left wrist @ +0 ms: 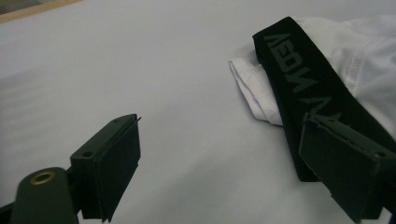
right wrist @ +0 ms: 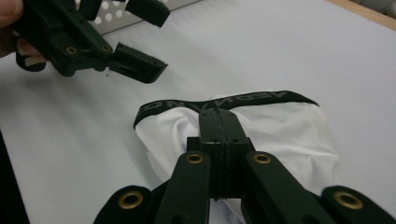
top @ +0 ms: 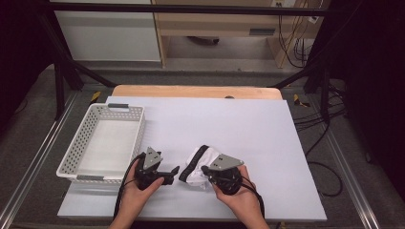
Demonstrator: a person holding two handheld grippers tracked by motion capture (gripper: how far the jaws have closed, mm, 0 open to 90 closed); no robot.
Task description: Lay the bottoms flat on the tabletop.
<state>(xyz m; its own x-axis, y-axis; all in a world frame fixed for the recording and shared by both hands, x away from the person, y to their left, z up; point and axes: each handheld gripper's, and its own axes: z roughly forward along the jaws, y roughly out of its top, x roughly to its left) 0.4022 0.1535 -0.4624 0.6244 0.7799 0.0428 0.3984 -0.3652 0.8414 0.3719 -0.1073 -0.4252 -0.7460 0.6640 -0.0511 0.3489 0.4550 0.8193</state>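
1. The right gripper (right wrist: 218, 126) has its jaws pressed together on the white cloth of the briefs (top: 197, 167), just below the black waistband (right wrist: 224, 99); a pinch of fabric looks caught between the pads.
2. The left gripper (top: 173, 172) stands open just to the left of the briefs, one pad (left wrist: 348, 165) over the waistband end, nothing held.
3. The briefs lie bunched on the sheet (top: 229, 124), directly ahead of both grippers.
4. The basket (top: 102, 143) sits beyond the left gripper, with nothing in it.
5. Judgement: the first grip is made; the second grip and, probably, folding or moving to the basket remain.
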